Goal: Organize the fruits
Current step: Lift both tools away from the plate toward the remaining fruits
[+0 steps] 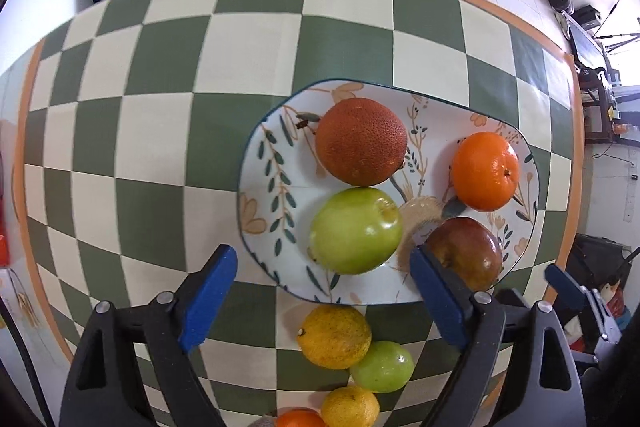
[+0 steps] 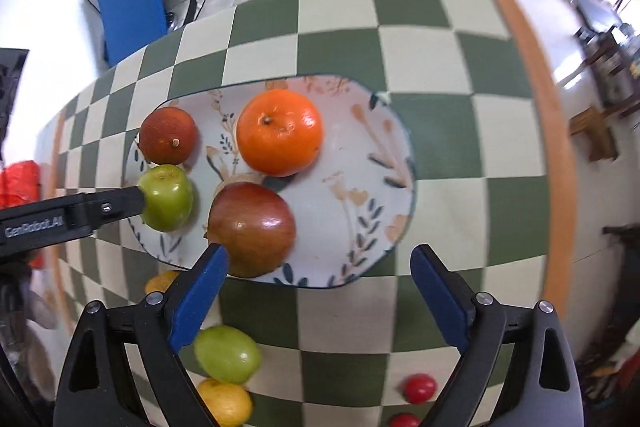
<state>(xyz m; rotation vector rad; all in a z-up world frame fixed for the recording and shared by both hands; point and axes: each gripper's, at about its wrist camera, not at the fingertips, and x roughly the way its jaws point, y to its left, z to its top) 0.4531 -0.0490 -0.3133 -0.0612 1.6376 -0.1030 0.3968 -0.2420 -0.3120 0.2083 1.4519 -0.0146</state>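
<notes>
Both tools spread apart, holding nothing; left tool (image 1: 322, 269) over green apple (image 1: 355, 230), right tool (image 2: 318, 267) beside red apple (image 2: 251, 228) on plate (image 2: 360, 163); lemon (image 1: 334, 337), lime (image 1: 382, 367) loose on surface (image 1: 160, 107); risk: finger nudge rolls round fruit off the plate

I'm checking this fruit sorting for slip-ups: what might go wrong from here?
The left gripper stands open around the green apple, its finger beside the red apple; it may nudge either one. The plate already holds four round fruits, so more could roll. The right gripper is open near the red apple too.
</notes>
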